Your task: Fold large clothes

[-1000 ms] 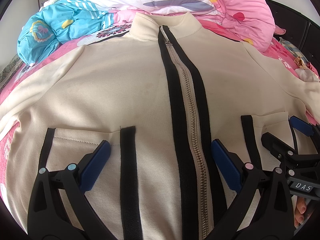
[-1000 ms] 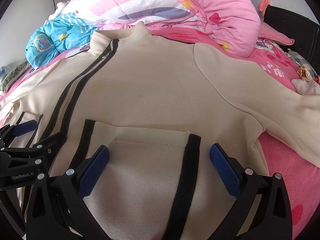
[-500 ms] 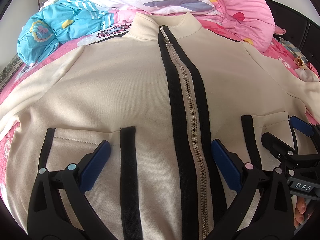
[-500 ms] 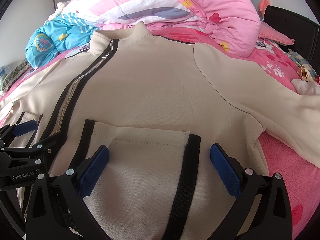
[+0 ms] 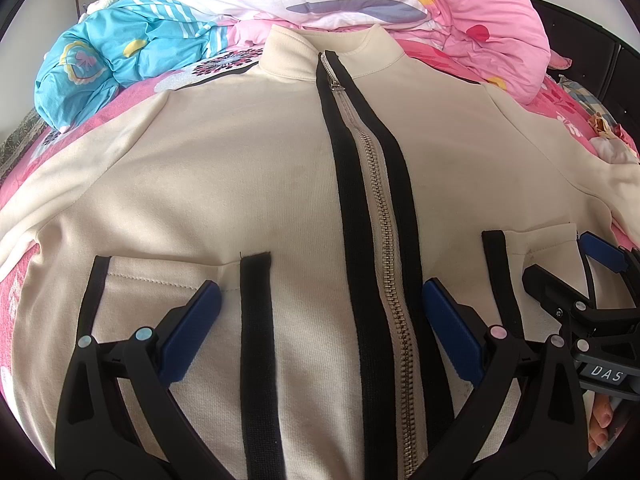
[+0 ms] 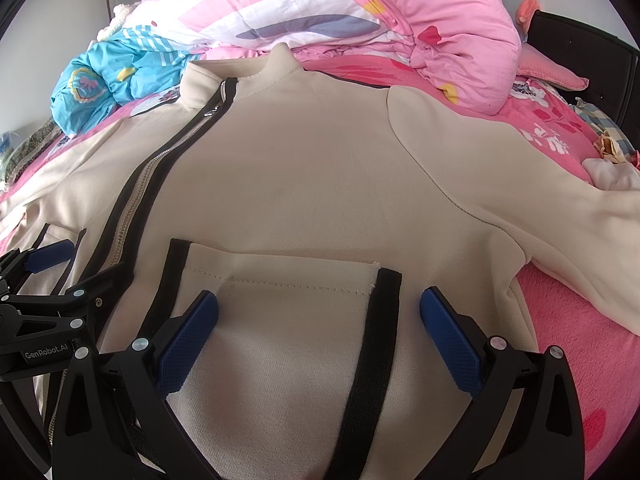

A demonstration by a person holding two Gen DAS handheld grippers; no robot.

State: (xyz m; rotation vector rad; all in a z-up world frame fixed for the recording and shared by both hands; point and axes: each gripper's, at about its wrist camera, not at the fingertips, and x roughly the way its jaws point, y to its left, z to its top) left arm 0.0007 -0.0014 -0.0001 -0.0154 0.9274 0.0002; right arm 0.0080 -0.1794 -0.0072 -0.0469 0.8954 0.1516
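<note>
A cream zip-up jacket (image 5: 248,184) with black trim lies flat, front up, on a pink bed; it also shows in the right wrist view (image 6: 320,192). Its zipper (image 5: 384,248) is closed to the collar. My left gripper (image 5: 320,316) is open and empty, hovering over the lower front between the left pocket (image 5: 168,284) and the zipper. My right gripper (image 6: 318,316) is open and empty over the right pocket (image 6: 280,312). The right sleeve (image 6: 560,232) stretches out to the right. Each gripper shows at the edge of the other's view.
A pink and white quilt (image 5: 400,4) is heaped behind the collar, with a blue patterned quilt (image 5: 112,60) at the back left. The pink bedsheet (image 6: 592,360) shows to the right. A dark headboard (image 6: 592,64) stands at the far right.
</note>
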